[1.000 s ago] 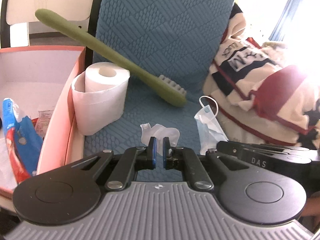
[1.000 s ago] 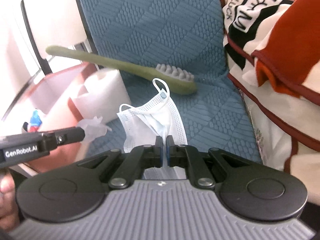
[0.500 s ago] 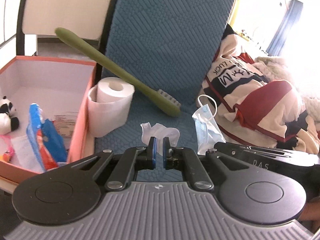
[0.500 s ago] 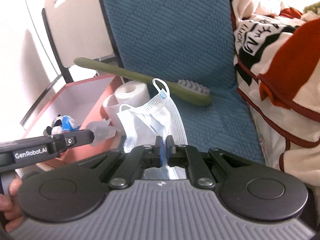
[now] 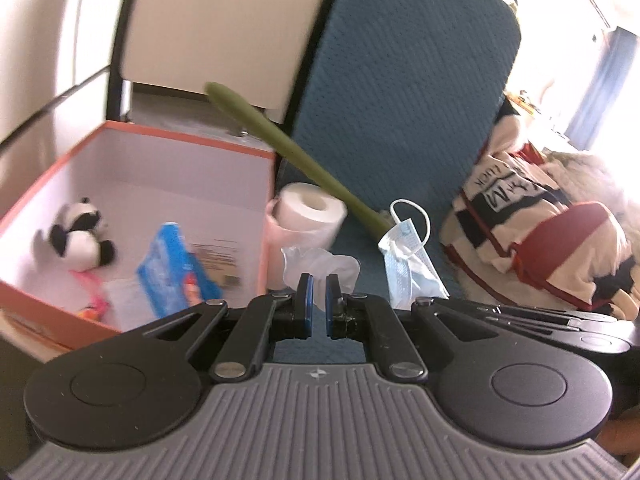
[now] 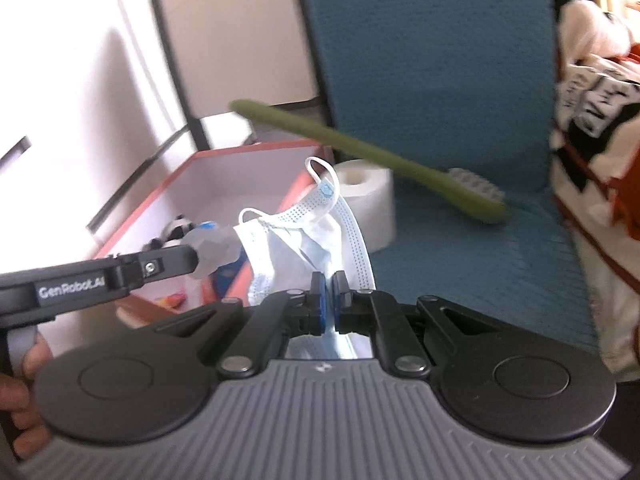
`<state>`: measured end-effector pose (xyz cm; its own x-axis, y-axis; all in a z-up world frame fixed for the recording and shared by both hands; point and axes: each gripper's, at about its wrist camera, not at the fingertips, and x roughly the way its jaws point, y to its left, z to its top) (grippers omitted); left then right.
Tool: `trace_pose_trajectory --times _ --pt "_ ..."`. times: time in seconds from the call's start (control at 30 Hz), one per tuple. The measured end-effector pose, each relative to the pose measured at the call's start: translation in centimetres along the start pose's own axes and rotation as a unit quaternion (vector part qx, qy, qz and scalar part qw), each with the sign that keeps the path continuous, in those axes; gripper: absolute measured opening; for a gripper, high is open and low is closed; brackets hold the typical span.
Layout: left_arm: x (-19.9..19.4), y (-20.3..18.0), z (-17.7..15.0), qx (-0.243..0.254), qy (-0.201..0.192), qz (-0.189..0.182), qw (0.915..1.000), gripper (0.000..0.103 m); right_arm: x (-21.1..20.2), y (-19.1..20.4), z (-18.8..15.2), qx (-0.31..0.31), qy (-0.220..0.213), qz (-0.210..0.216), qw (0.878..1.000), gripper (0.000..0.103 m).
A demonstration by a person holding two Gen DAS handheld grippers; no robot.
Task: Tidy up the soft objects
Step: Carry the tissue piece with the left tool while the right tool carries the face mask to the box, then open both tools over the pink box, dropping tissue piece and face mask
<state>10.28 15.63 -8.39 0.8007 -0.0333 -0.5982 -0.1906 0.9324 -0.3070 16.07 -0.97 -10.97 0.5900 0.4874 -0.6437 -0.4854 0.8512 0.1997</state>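
My left gripper [image 5: 316,286] is shut on a crumpled clear plastic glove [image 5: 320,266], held in the air near the orange-rimmed box [image 5: 188,141]. In the right wrist view the glove [image 6: 214,246] hangs at the tip of the left gripper [image 6: 192,260], over the box [image 6: 256,148]. My right gripper [image 6: 330,286] is shut on a pale blue face mask [image 6: 304,240], lifted above the blue seat cushion [image 6: 460,264]. The mask [image 5: 408,264] also shows right of the glove in the left wrist view.
Inside the box lie a panda plush [image 5: 80,236] and a blue packet [image 5: 172,268]. A toilet roll [image 5: 308,208] stands by the box wall. A long green brush [image 6: 360,152] leans across it. A striped blanket [image 5: 552,232] is heaped on the right.
Both grippers have risen and drawn back toward the left with the glove and the mask. The box interior and the panda plush have come into view.
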Motion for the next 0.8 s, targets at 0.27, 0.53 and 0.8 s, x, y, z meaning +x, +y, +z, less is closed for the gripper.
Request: trace_pose_trajectory --times 0.27,0.53,0.8 --pt "-3.4 5.7 -0.2 -0.030 0.005 0.057 0.9979 0.007 1.6 6.7 0.1 -0.046 0.018 0.064 0.997 0.008" --pt "-6.9 10.9 0.8 -0.055 -0.005 0.098 0.9937 0.007 3.1 11.5 0.6 -0.072 0.030 0.097 0.992 0.008" --pt "-5.8 14.3 2.8 -0.067 -0.003 0.100 0.9927 0.007 6.8 14.1 2.5 -0.065 0.041 0.098 0.992 0.008"
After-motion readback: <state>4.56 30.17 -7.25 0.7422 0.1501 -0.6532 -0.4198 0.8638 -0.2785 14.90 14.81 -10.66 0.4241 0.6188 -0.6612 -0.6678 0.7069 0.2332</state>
